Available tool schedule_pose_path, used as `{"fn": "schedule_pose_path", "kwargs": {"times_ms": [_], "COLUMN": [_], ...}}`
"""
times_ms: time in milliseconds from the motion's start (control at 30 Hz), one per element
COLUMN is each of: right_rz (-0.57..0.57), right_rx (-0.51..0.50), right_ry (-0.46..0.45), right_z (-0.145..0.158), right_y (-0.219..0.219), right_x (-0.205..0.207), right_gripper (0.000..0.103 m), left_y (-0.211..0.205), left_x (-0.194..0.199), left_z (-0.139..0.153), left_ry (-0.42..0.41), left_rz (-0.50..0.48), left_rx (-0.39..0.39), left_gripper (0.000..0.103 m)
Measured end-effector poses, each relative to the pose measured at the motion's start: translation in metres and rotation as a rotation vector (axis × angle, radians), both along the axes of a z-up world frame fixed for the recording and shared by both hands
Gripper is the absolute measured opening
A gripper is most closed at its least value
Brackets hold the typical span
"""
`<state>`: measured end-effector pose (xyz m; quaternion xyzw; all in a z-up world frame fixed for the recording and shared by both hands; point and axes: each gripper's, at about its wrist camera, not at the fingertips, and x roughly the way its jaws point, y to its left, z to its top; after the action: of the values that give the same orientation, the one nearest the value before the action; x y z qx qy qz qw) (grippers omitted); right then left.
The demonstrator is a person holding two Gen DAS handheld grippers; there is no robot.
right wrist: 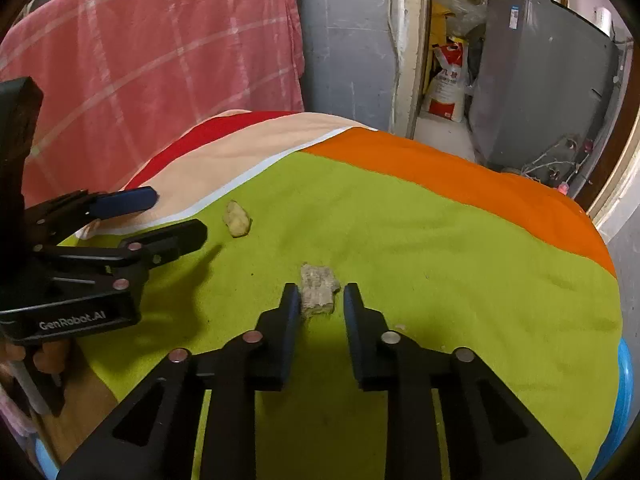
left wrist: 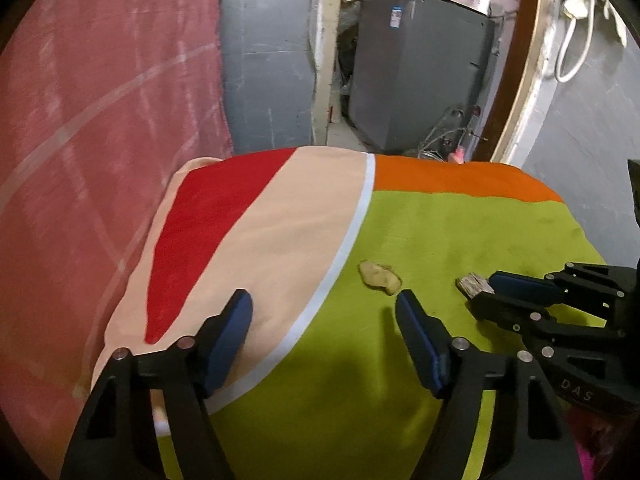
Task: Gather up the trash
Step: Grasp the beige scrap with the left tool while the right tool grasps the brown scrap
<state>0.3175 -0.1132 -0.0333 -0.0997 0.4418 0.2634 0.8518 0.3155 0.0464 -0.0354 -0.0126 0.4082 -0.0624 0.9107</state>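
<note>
A grey-brown crumbly scrap (right wrist: 318, 289) lies on the green part of the cloth-covered table (right wrist: 460, 280). My right gripper (right wrist: 320, 300) is open, its fingertips on either side of the scrap's near end with a gap on the right. The scrap also shows in the left wrist view (left wrist: 475, 285) at the right gripper's tips (left wrist: 486, 290). A yellowish lump of trash (left wrist: 380, 277) lies just beyond my left gripper (left wrist: 324, 306), which is open wide and empty. The lump also shows in the right wrist view (right wrist: 237, 218), near the left gripper (right wrist: 176, 216).
The table cloth has red, peach, orange and green patches. A pink checked blanket (right wrist: 152, 60) hangs behind on the left. A grey appliance (right wrist: 540, 80) and a white-and-red sack (right wrist: 448, 84) stand beyond the doorway. A blue tub rim (right wrist: 624, 380) shows below the table's right edge.
</note>
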Motion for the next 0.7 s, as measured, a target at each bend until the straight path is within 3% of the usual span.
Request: {"fn": "schedule_pose_path", "kwargs": {"times_ms": [233, 400, 600, 700], "right_rz": [-0.009, -0.028, -0.043, -0.042], "right_rx": [0.01, 0.033, 0.048, 0.05], "right_ry": [-0.002, 0.003, 0.0, -0.002], "right_z": [0.0, 0.001, 0.002, 0.002], "right_y": [-0.004, -0.01, -0.013, -0.015], "right_x": [0.011, 0.015, 0.015, 0.014], "right_gripper": [0.015, 0.015, 0.015, 0.015], "left_y": [-0.016, -0.027, -0.032, -0.034], "left_x": [0.01, 0.019, 0.027, 0.027], "left_z": [-0.006, -0.011, -0.014, -0.015], "left_ry": [0.039, 0.063, 0.083, 0.084], "left_rz": [-0.078, -0.109, -0.121, -0.125], "left_rx": [-0.008, 0.011, 0.028, 0.042], "left_gripper": [0.036, 0.035, 0.02, 0.018]}}
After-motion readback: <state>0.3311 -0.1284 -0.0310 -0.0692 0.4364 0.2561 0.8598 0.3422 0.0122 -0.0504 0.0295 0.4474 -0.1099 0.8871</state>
